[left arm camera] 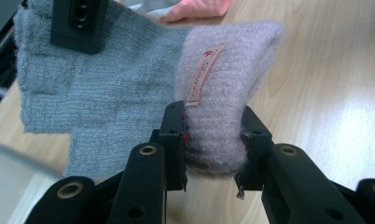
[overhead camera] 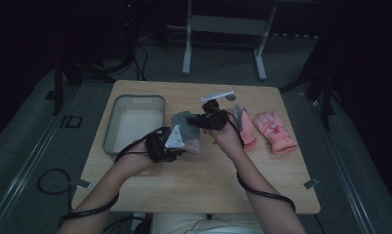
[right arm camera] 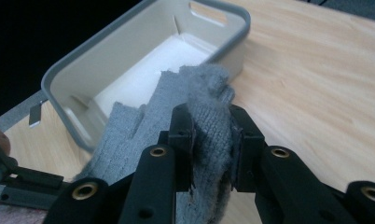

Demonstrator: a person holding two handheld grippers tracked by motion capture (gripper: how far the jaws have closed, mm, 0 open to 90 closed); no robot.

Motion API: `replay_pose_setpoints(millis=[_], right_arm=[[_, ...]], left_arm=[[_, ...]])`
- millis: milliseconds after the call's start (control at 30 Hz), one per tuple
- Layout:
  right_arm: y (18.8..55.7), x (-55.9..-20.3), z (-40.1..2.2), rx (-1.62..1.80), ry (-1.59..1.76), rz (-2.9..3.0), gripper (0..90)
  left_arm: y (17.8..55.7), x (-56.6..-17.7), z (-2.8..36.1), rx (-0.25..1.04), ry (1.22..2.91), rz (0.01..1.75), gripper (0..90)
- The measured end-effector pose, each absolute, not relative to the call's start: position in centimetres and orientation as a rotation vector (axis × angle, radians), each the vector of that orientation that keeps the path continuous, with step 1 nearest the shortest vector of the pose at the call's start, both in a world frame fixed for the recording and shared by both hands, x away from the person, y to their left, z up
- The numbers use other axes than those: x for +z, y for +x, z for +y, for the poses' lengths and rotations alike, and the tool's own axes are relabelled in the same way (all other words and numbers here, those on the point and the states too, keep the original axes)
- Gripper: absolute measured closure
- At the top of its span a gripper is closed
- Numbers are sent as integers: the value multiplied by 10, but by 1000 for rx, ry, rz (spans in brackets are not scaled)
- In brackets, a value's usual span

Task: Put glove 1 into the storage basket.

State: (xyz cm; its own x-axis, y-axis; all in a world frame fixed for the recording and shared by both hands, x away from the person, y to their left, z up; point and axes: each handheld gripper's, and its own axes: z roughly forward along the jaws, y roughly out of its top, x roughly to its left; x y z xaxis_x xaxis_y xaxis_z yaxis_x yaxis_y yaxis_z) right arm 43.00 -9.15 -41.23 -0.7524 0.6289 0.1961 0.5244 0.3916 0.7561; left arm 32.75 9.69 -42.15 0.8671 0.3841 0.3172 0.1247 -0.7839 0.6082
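Both ends of the grey glove (overhead camera: 185, 127) pinched: left gripper (left arm camera: 211, 140) on the fuzzy cuff, right gripper (right arm camera: 212, 135) on the fingers. Hanging just right of the bin (overhead camera: 134, 122), not dropped in yet. Pink gloves (overhead camera: 267, 130) waiting further right of the bin.

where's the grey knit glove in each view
high view: grey knit glove at table centre, held between both grippers.
left gripper view: upper left, its pinkish cuff clamped in the jaws.
right gripper view: bottom centre, pinched in the jaws.
shared landmark: grey bin, beside the glove.
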Motion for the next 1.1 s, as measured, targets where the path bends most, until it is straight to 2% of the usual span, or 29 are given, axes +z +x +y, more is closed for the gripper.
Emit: replay_pose_setpoints(millis=[333,600,833,1100], right_arm=[[442,-393,-45,1317,993,2521,743],[452,-391,-10,1331,962,2516,743],[464,-403,21,1324,944,2531,743],[479,-436,47,1303,994,2567,743]], left_arm=[[333,-406,135,648,2452,397,689],[343,-408,172,679,2439,399,688],[357,-425,190,701,2517,396,687],[371,-447,212,629,2587,412,686]])
